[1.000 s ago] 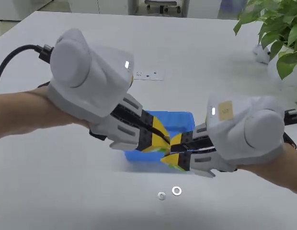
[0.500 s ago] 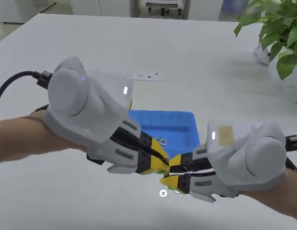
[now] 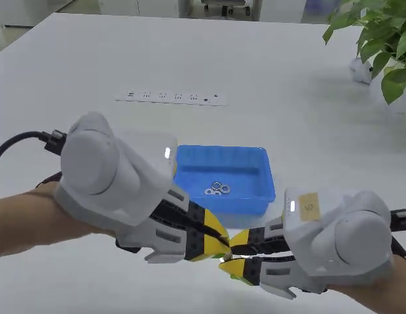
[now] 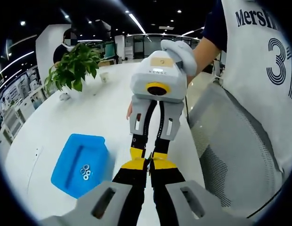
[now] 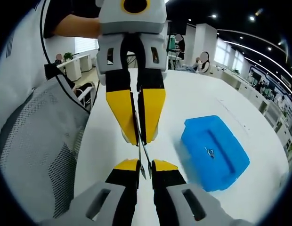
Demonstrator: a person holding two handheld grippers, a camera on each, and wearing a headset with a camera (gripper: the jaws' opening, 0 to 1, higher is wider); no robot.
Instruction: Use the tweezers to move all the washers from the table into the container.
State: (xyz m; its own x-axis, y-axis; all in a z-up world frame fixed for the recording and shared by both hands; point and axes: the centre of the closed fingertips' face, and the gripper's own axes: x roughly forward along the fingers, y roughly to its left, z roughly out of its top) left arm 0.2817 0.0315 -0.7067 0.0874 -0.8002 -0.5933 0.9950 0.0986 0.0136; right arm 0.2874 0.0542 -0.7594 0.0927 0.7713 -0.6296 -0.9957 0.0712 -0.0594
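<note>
The blue container (image 3: pixel 222 171) stands mid-table with several washers (image 3: pixel 217 190) lying in it. In front of it my two grippers meet tip to tip. My left gripper (image 3: pixel 219 241) comes in from the left, my right gripper (image 3: pixel 234 255) from the right. In the right gripper view the thin metal tweezers (image 5: pixel 142 155) run from the left gripper's (image 5: pixel 139 139) shut yellow jaws down between my right gripper's (image 5: pixel 146 165) own jaws, which close on the tips. The left gripper view shows its jaws (image 4: pixel 149 165) shut, facing the right gripper, with the container (image 4: pixel 80 165) to the left. The table under the tips is hidden.
A white power strip (image 3: pixel 171 97) lies beyond the container. A potted plant (image 3: pixel 386 39) stands at the far right corner. A grey mesh chair (image 4: pixel 231 150) sits by the table's near edge, close to the person.
Both grippers have drawn back toward the near edge, off the container, which now shows its washers. The two loose washers seen on the table earlier are now covered by the gripper tips.
</note>
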